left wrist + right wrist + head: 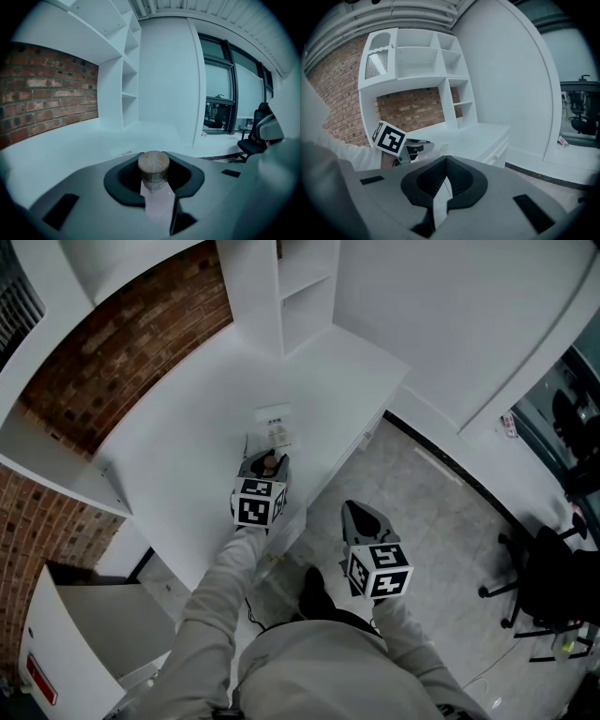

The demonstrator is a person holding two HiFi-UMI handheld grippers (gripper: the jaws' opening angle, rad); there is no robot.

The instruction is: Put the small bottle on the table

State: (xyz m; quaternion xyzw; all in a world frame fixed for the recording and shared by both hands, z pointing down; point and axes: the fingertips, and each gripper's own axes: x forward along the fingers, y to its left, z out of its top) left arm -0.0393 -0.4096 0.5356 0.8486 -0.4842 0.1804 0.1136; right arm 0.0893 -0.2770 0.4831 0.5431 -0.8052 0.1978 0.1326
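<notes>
So the small bottle (153, 169) is sitting dead center in the left gripper view, pinched between the jaws of the left gripper (266, 461), which stand partway closed around it. In the head view that puts it just left of center, over the near part of the table (187, 427). I can't tell if its base is touching the top yet. My read is the carrying part is basically done and what's left is lowering it, letting go and backing off. The bottle has a round, wood-looking stopper, cork maybe, on a pale, clear-ish body, so probably a bit slippery. The table is flat, smooth, matte white, with 1 small flat white card-like thing (274, 423) just beyond the gripper. The right gripper (445, 164) hangs lower right of center over the speckled grey floor (441, 521), jaws pressed together with nothing in them. Rough red brick wall (131, 343) runs along the upper left.
</notes>
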